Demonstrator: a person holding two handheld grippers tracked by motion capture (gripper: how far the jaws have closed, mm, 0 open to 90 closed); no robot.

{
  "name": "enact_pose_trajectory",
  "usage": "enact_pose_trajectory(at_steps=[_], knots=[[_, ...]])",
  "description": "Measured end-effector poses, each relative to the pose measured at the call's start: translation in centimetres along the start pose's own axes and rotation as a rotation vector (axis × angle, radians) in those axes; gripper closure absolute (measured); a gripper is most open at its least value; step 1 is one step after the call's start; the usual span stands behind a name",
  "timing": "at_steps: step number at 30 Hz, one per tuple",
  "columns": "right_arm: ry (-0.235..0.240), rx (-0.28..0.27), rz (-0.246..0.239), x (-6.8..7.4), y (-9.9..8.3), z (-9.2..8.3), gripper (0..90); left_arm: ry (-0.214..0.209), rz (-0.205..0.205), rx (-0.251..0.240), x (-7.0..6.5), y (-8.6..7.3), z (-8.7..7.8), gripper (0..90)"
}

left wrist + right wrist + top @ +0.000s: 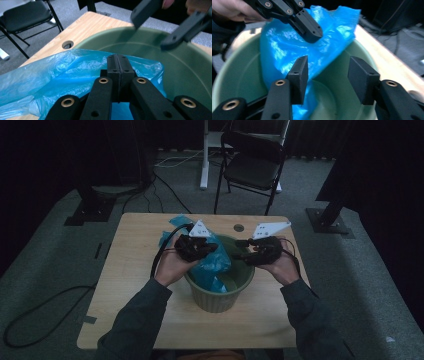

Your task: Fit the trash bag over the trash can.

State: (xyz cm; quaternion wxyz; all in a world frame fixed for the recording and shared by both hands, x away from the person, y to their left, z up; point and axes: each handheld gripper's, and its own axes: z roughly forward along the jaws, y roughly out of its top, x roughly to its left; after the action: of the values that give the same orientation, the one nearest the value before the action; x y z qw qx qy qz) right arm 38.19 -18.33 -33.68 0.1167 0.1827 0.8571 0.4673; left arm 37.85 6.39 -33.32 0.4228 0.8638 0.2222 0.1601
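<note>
A green ribbed bucket (220, 302) stands on the wooden table, and a blue plastic bag (215, 262) spills out over its left rim. My left gripper (212, 247) is over that rim, shut on a fold of the bag (62, 70), its jaws pressed together (117, 60). My right gripper (239, 249) hovers open over the bucket's right side. In the right gripper view its jaws (328, 67) stand apart above the bucket's inside (239, 75) with nothing between them, and the bag (287, 50) hangs just beyond from the left gripper (312, 32).
The table (140, 245) has a round cable hole (239, 227) behind the bucket. A black folding chair (252, 165) and a white desk leg (204, 160) stand beyond the far edge. Cables trail over the grey carpet at left, and black stand bases flank the table.
</note>
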Motion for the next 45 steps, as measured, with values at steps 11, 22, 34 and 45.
enact_pose_trajectory(at_steps=[11, 22, 34, 45], knots=[[0.022, 0.102, 0.059, -0.2, 0.0, 2.8, 69.2, -0.021, -0.027, -0.053, -0.4, 0.5, -0.4, 89.5], [-0.021, 0.109, 0.016, -0.2, -0.3, 1.5, 90.0, 0.112, -0.11, -0.127, 2.1, -0.6, -4.6, 71.7], [-0.02, 0.102, 0.022, -0.5, -1.3, 0.4, 89.9, 0.057, -0.214, -0.056, 4.8, -3.1, -3.8, 45.5], [-0.004, 0.101, -0.003, -0.2, -0.8, 0.6, 88.9, 0.009, -0.232, -0.104, 7.3, -0.8, -2.8, 43.9]])
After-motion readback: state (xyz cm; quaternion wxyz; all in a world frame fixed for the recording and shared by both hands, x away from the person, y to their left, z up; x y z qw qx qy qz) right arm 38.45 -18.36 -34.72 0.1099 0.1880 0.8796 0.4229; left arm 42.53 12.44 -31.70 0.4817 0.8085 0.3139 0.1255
